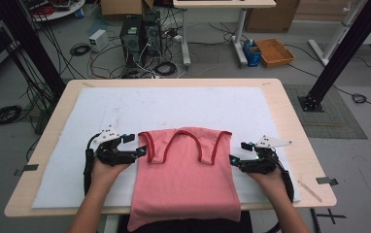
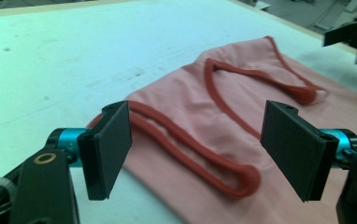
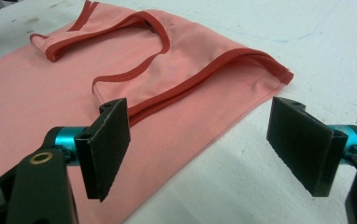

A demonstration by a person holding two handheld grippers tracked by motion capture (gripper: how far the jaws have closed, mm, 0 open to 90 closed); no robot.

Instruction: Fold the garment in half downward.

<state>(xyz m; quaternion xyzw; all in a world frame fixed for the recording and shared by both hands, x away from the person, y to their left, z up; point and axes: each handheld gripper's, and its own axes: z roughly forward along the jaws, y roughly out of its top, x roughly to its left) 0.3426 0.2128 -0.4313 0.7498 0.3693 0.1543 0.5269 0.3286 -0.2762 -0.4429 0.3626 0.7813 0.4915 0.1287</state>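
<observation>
While the pink tank top [image 1: 183, 179] lies flat on the white mat [image 1: 57, 145] that covers the wooden table [image 1: 290, 116], we hold one gripper at each of its sides. The garment sits at the middle of the table's near edge, its hem hanging over that edge toward us, its red-trimmed straps and neckline [image 1: 186, 141] pointing toward the far edge.

Our left gripper [image 1: 134, 149] rests on the mat just beside the top's left shoulder. Its jaws stand spread wide; in the left gripper view [image 2: 195, 149] the red-trimmed armhole edge [image 2: 190, 144] lies on the mat between and beyond the two black pads [image 2: 113, 144], and neither pad presses on the cloth. Nothing is pinched.

Our right gripper [image 1: 237, 156] sits just beside the top's right shoulder, toward the table's right edge. Its jaws are spread wide too; in the right gripper view [image 3: 200, 149] the side of the garment [image 3: 176, 135] runs between the pads [image 3: 111, 144], with bare mat under the right-hand pad, and no cloth is caught.

A thin wooden stick [image 1: 310, 190] lies near the table's near right corner, well apart from the garment. Beyond the far edge, the floor holds computer towers [image 1: 140, 34], cables and an orange tray [image 1: 274, 51].
</observation>
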